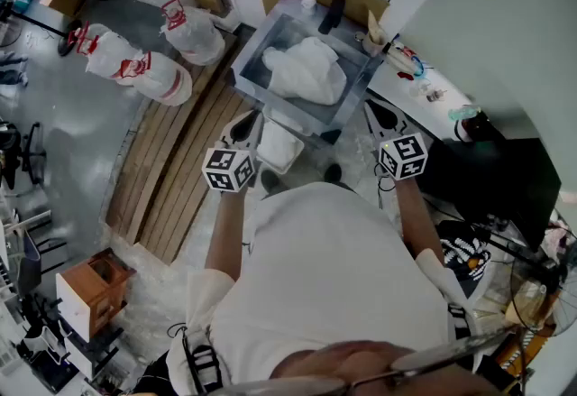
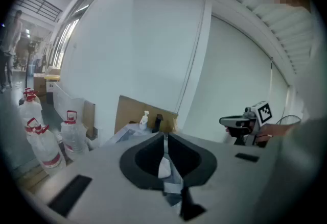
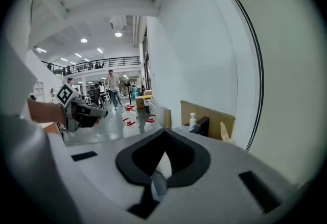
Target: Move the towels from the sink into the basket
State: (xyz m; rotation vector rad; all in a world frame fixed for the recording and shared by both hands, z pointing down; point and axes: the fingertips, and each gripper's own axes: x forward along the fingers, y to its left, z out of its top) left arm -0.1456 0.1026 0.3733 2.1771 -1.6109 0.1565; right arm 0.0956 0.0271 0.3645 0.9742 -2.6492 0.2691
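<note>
The head view alone shows the towels (image 1: 306, 69): a crumpled white heap lying in the sink (image 1: 251, 59), well ahead of both tongs. Just under the sink's front edge, between the two hands, sits the white basket (image 1: 278, 147); I cannot tell what it holds.

The left tongs (image 1: 244, 125) and the right tongs (image 1: 382, 115) hover short of the sink, touching no towel. Their own views settle the grip: the left gripper view shows its dark pads clenched together with nothing between them, and the right gripper view shows the same.

Neither gripper view shows the towels. Both catch the soap bottle (image 2: 144, 118) and black faucet (image 2: 157, 123) against a cardboard sheet (image 2: 130, 112). The left gripper view takes in red-capped water jugs (image 2: 71, 133) on the floor. The right gripper view looks down a long hall with a person (image 3: 112, 88) walking far off.
</note>
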